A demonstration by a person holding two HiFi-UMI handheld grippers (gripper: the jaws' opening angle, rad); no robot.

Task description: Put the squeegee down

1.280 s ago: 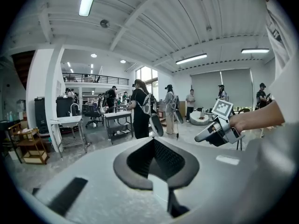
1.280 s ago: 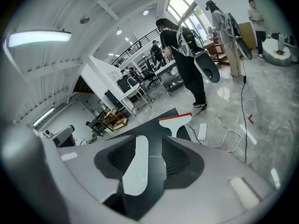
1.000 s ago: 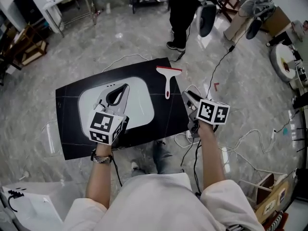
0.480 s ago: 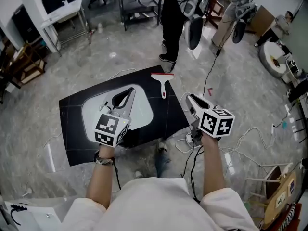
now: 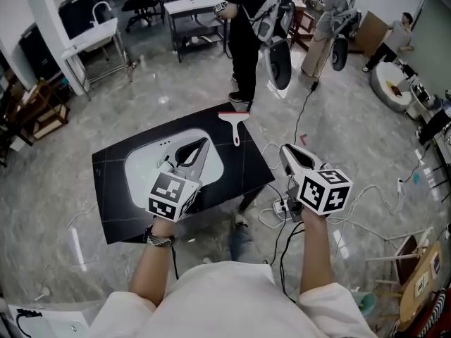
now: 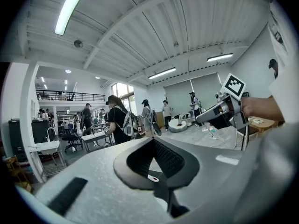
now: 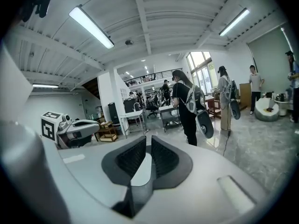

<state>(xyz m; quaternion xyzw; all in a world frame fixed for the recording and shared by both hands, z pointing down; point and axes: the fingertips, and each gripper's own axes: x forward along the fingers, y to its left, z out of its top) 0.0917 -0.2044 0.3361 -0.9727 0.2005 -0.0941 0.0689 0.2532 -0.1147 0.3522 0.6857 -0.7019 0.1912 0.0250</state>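
Since the squeegee [image 5: 235,127] lies flat on the black surface [image 5: 113,196], just where it lay 1 second ago, the putting-down looks finished. It sits well ahead of the right gripper [image 5: 289,151] and off to its left, clear of both pairs of jaws. Over that second both grippers have risen and drawn back. The right jaws are closing to a thin slit, with nothing between them. The left gripper [image 5: 200,146] stands open and empty. Both forearms reach forward, the 2 grippers near level, noses tipped slightly down.
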